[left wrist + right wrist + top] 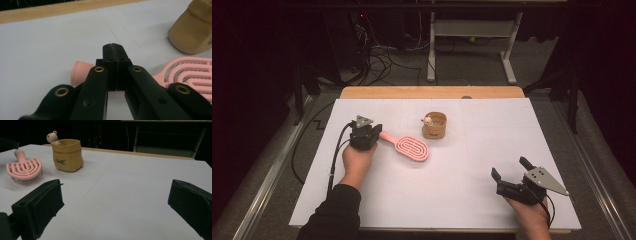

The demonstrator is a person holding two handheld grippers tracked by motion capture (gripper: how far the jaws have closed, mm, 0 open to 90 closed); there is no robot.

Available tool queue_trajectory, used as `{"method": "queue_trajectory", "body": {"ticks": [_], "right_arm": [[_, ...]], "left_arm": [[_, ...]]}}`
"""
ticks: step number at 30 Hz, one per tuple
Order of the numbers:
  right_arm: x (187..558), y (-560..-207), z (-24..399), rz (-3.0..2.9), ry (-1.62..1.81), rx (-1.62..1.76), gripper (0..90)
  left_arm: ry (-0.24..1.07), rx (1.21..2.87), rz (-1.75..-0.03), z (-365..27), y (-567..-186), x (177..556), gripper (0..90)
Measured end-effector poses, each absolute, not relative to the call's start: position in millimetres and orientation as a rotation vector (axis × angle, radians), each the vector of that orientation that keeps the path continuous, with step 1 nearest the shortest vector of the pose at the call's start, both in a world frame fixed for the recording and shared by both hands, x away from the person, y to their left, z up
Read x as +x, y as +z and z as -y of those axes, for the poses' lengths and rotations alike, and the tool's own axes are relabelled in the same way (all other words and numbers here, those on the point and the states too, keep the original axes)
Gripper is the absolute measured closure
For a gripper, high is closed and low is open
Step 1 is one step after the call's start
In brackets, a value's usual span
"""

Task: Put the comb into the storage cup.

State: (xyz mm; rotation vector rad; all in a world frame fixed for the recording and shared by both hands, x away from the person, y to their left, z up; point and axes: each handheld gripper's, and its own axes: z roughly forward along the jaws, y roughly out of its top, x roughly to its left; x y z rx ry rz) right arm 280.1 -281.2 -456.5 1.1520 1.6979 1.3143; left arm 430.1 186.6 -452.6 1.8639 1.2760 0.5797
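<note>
A pink pet brush [412, 148] lies on the white table top [462, 195], its handle pointing left toward my left gripper [379, 132]. In the left gripper view the left gripper [115, 50] has its jaws pressed together with nothing between them, and they cross just above the brush handle [80, 72]. The brush head [192, 71] lies to the right. I cannot tell whether the jaws touch the handle. My right gripper [508, 167] rests near the front right, jaws wide apart over bare table [116, 187]. The brush [25, 168] shows far off to its left.
A tan bag-shaped cup [434, 126] with a small bear figure [428, 120] at its rim stands just beyond the brush head; it also shows as the cup [67, 155] [192, 30]. A wooden strip [432, 92] edges the far side; cables and a desk frame lie on the floor beyond.
</note>
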Motion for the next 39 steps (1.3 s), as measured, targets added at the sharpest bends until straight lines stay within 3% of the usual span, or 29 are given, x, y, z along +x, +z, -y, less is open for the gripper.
{"method": "queue_trajectory", "body": {"ticks": [10,29,39], "right_arm": [[281.2,-456.7,282.1,-1.695,1.335,1.17,0.1],[278.0,-451.6,288.2,-1.653,1.368,1.176,0.1],[277.0,-450.8,289.6,-1.644,1.371,1.179,0.2]], "left_arm": [[0.556,1.914,-1.312,-180.7,-460.7,440.3,89.0],[0.505,2.038,-1.272,-163.7,-457.5,419.7,89.0],[0.478,2.055,-1.291,-173.7,-456.0,415.9,89.0]]}}
